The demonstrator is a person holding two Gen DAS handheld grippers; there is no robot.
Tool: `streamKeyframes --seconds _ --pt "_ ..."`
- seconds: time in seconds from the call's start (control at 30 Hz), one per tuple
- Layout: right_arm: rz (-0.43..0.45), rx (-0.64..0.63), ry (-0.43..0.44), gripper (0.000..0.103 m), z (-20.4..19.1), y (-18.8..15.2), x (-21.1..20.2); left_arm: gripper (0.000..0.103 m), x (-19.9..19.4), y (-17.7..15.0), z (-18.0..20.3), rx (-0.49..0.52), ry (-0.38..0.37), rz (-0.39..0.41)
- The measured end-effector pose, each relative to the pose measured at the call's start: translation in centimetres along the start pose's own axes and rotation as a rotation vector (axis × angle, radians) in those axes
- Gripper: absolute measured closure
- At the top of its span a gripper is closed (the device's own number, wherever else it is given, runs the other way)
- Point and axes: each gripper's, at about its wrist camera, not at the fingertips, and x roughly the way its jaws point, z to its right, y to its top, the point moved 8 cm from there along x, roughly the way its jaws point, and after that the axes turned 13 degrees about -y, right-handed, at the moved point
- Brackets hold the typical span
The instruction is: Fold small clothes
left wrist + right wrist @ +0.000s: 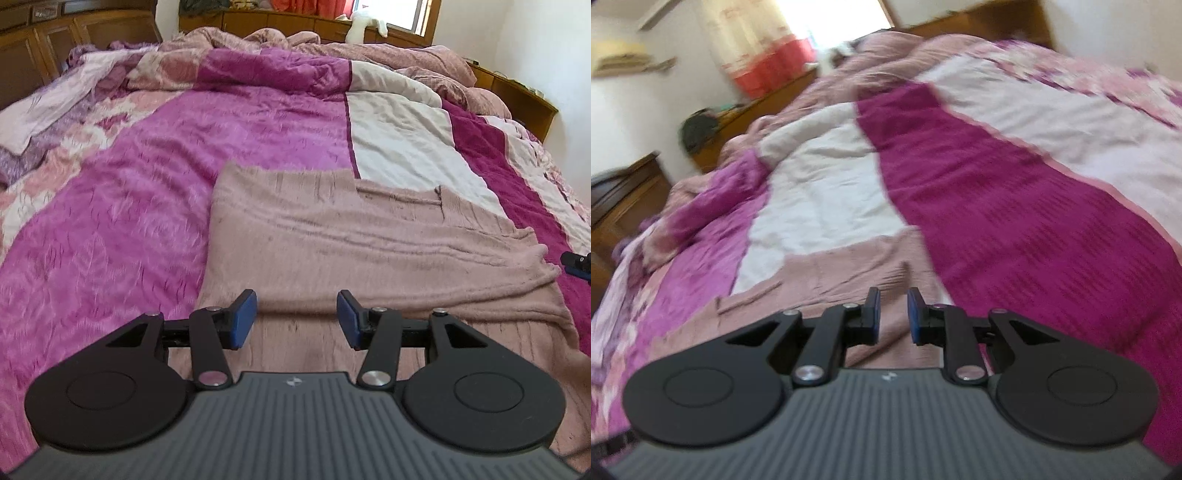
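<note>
Left tongs: spread wide, empty, above the near part of the garment.
Right tongs: narrower gap, gripping nothing, over the garment's edge; view blurred.
Surroundings: patchwork bedspread; bunched pink blanket at 12 o'clock; white soft toy at 1 o'clock.
Garment: dusty-pink knit, flat on the bed, near hem folded over, ridged creases.

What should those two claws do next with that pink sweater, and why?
Probably lower the left gripper onto the sweater fold edge just ahead and close. Both it and the right gripper are open, holding nothing, and the sweater is only partly folded.
</note>
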Motion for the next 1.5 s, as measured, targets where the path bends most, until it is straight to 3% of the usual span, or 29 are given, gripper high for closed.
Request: streamKeyframes --seconds 0.07,0.1,0.13,0.2,0.43,0.7,0.77,0.8,1.03,1.17,1.37,1.43,1.5 --pt "-0.007 -0.051 0.039 0.083 -1.3 -0.5 0.2 0.047 0.7 0.6 0.0 0.027 0.024 0.007" --pt "-0.013 -0.075 0.046 0.077 -1.9 -0.8 0.4 0.047 1.2 0.8 0.0 0.037 0.036 0.006" --pt "-0.015 -0.102 0.041 0.063 -2.4 -1.1 0.6 0.047 1.6 1.0 -0.1 0.041 0.043 0.006" --pt "-0.003 -0.144 0.014 0.051 -3.0 -1.4 0.9 0.047 2.5 1.2 -0.5 0.035 0.053 -0.002" --pt "0.048 -0.104 0.01 0.052 -1.4 -0.2 0.1 0.047 4.5 1.2 -1.6 0.02 0.068 -0.026" --pt "-0.016 -0.215 -0.004 0.052 -0.7 -0.7 2.4 0.045 5.3 1.1 -2.1 -0.003 0.077 -0.027" --pt "-0.037 -0.237 -0.024 0.069 -0.5 -1.3 2.9 0.043 5.3 1.0 -2.1 -0.002 0.076 -0.028" --pt "-0.04 -0.237 -0.052 0.086 -0.2 -1.4 3.1 0.043 5.4 1.1 -2.1 0.0 0.075 -0.029" --pt "-0.017 -0.183 -0.1 0.091 1.9 -1.3 1.1 0.038 5.6 1.1 -2.1 -0.006 0.065 -0.034" --pt "-0.031 -0.124 -0.131 0.088 3.1 -1.2 0.7 0.036 5.7 1.1 -1.8 0.007 0.071 -0.035" --pt "0.004 -0.134 -0.047 0.083 0.7 -0.5 -0.5 0.029 5.9 0.9 -1.6 0.017 0.063 -0.034" --pt "0.023 -0.163 -0.02 0.057 -0.4 -0.6 -0.5 0.028 6.1 1.0 -1.6 0.021 0.056 -0.042" --pt "0.024 -0.181 -0.008 0.055 -1.2 -0.9 -0.2 0.027 6.2 1.0 -1.6 0.022 0.053 -0.048"
